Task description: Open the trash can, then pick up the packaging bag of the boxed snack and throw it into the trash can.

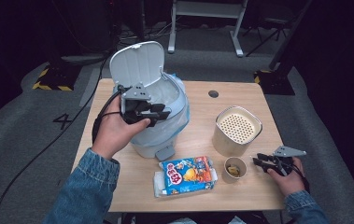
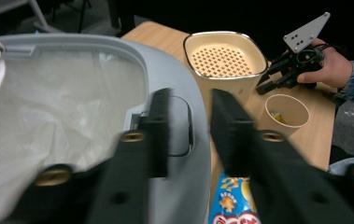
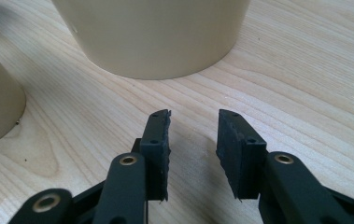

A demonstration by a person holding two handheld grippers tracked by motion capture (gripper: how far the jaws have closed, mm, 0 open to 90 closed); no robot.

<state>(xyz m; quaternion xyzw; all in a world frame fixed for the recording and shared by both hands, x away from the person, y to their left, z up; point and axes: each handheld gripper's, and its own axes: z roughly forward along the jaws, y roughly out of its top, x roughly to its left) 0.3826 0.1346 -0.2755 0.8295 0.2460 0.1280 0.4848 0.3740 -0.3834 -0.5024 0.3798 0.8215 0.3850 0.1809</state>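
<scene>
Snack packet, a blue printed pouch, lay flat at the near edge of the surface, just in front of the bin. Its bright lettering was too small to read, and no brand could be made out. To its right stood a paper cup with yellowish scraps inside; the right claw lay low on the wood beside it, near the right edge, jaws spread and nothing between them. Behind the cup stood a cream container with a perforated top. Farther back, toward the left edge, the grey bin stood with its lid raised and a clear liner inside; the left claw hovered over the bin's front rim, jaws apart and empty. Judged from this layout, the packet and cup were waste bound for the bin. A sound next grasp would pinch the packet by one edge, lift it clear of the rim, and release it well inside the liner.
</scene>
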